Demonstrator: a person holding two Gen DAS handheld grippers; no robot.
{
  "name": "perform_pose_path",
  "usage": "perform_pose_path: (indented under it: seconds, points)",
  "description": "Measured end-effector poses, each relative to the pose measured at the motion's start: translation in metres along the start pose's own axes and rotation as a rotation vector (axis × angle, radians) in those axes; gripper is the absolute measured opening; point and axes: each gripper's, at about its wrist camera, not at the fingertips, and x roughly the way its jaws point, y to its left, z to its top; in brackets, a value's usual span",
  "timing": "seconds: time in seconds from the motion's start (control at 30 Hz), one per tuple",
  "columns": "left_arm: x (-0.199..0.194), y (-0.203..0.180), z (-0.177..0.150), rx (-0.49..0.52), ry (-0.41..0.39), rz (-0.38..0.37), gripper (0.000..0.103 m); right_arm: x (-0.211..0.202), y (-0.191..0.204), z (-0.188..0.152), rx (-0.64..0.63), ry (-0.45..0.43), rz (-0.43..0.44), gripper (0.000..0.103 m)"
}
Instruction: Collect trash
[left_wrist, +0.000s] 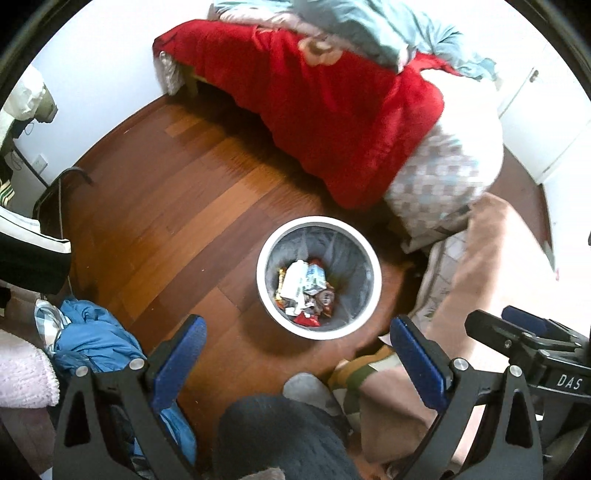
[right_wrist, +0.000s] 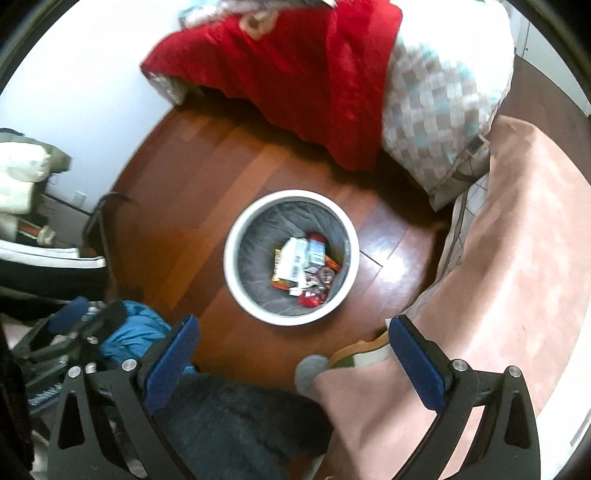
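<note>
White bin (left_wrist: 263, 273) stands on bare wood floor (left_wrist: 166, 206), wrappers (left_wrist: 306, 291) lying at its bottom; open floor lies left of the bin, a red blanket (left_wrist: 325, 110) overhangs the bed edge behind it. Left gripper (left_wrist: 299, 363) and right gripper (right_wrist: 295, 360) both hold jaws wide apart, empty, above the bin's near side.

Bin (left_wrist: 365, 254): round, white-rimmed, grey-lined, upright on the wooden floor. Trash (left_wrist: 304, 291): crumpled wrappers and cartons, piled at its bottom.
</note>
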Motion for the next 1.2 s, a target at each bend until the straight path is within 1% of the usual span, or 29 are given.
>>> perform_pose_path:
  seconds: [0.23,0.4,0.6,0.77,1.2]
  points:
    - [-0.063,-0.004,-0.002,0.012,-0.054,-0.083,0.101,-0.068,0.018,-0.018,-0.036,-0.045,0.086,0.103]
    - [-0.097,-0.007,-0.004,0.024,-0.088,-0.116,0.101,-0.114,0.032,-0.025,-0.075,-0.077,0.139,0.103]
    - [-0.134,-0.008,-0.009,0.023,-0.123,-0.154,0.101,-0.152,0.043,-0.03,-0.106,-0.088,0.189,0.103]
    - [-0.149,-0.009,-0.014,0.028,-0.135,-0.169,0.101,-0.172,0.049,-0.033,-0.127,-0.096,0.206,0.103]
    - [-0.155,-0.01,-0.018,0.021,-0.135,-0.185,0.101,-0.179,0.052,-0.038,-0.148,-0.068,0.203,0.103]
